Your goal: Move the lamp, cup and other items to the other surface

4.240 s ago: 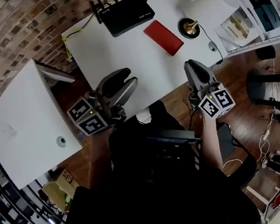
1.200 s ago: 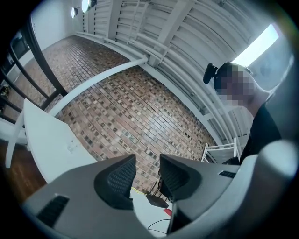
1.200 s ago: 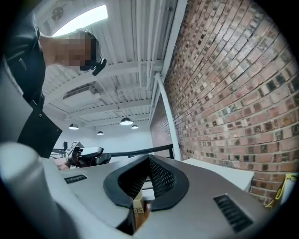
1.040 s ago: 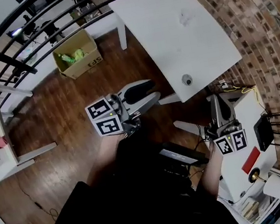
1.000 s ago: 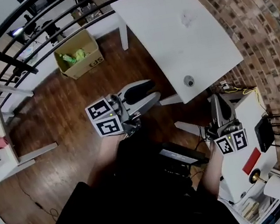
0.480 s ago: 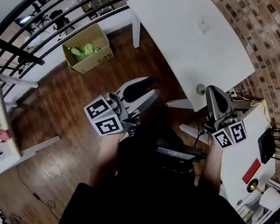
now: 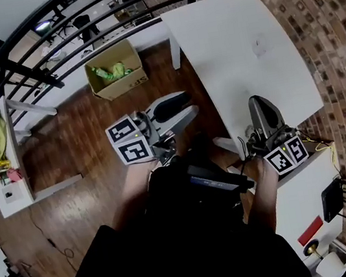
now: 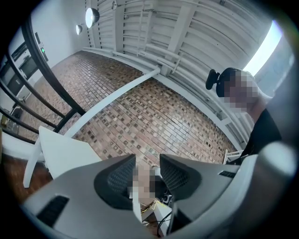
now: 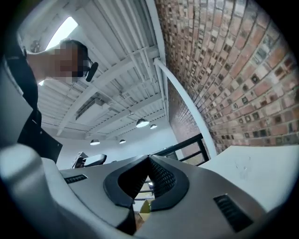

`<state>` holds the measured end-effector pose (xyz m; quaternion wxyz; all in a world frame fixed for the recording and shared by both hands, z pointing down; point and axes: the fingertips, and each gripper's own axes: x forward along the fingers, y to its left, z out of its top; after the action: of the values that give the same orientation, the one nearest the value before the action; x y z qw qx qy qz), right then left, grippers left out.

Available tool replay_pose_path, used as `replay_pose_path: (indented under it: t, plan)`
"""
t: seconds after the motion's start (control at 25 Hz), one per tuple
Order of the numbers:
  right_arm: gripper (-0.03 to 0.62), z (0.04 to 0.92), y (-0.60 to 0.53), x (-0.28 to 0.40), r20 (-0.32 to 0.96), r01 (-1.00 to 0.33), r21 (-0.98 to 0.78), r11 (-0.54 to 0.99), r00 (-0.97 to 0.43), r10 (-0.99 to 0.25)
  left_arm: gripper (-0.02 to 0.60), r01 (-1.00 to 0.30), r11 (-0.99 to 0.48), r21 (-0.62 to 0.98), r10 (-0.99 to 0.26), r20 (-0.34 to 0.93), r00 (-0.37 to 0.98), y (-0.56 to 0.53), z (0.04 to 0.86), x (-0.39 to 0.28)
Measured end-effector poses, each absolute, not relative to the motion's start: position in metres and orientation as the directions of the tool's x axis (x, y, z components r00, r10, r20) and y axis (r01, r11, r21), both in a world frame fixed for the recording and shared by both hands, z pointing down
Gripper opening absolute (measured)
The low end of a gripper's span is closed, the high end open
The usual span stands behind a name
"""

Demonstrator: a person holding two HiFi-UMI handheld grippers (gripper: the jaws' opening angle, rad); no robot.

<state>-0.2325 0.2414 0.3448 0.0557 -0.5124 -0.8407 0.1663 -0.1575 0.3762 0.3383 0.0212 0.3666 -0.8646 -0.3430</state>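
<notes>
Two white tables (image 7: 244, 50) (image 7: 303, 191), one cardboard box (image 7: 117, 79) (open), two claws (image 7: 186, 105) (image 7: 255, 101).

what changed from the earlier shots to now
The person turned from the router table toward the other white table; the right gripper now hangs over its edge. Nothing taken or released: left gripper open, right shut, both empty as before. The router and red item unmoved.

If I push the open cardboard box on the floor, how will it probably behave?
The box sits flat on a smooth wood floor, so it would likely slide, not tip. It is open with only green stuff showing inside, so probably light; its walls may flex if squeezed.
</notes>
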Motion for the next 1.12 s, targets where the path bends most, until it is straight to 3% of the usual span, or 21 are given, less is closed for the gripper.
replay_pose_path:
  t: [0.48, 1.12]
  plan:
    - [0.012, 0.362, 0.210, -0.351, -0.119, 0.729, -0.611, 0.307, -0.469, 0.875, 0.156, -0.622, 0.489, 0.612, -0.696, -0.156, -0.701, 0.335, 0.336, -0.269]
    - [0.012, 0.362, 0.195, -0.413, -0.196, 0.648, -0.711, 0.273, -0.556, 0.808, 0.156, -0.684, 0.408, 0.605, -0.796, -0.132, -0.591, 0.318, 0.336, -0.355]
